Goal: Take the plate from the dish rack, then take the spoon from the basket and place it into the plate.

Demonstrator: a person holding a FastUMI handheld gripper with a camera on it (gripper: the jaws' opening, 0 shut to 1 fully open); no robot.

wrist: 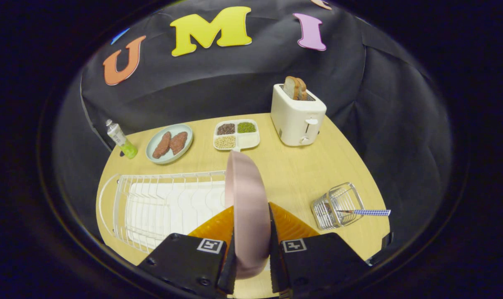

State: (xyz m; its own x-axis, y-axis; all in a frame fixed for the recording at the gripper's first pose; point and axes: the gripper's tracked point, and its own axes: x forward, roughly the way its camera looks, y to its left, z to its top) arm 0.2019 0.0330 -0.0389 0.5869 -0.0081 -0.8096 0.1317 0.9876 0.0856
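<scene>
The gripper [251,230] is clamped on the pink plate [248,199]: both orange fingers [218,226] press its two faces, and the plate stands on edge between them, its rim rising toward 12 o'clock over the wooden table [293,174].

At about 9 to 10 o'clock from the fingers, just beside the plate's left face, lies the white wire dish rack [160,205], its slots bare, with a white tray under it. At about 3 o'clock from the fingers, apart from them, a small wire basket [338,205] lies tipped on its side, and the spoon [365,212] sticks out of its mouth, the blue checked handle pointing to 3 o'clock.

Beyond the plate's top rim, at 12 o'clock, sits a white divided tray [236,135] holding beans and grains in three of its compartments. At 11 o'clock from it, a pale blue dish [169,143] carries two brown pieces of meat, and farther toward 10 o'clock a small bottle [121,139] with green liquid stands near the table's edge. At 1 o'clock, a white toaster [298,114] stands with bread slices [295,88] sticking up from its slot
</scene>
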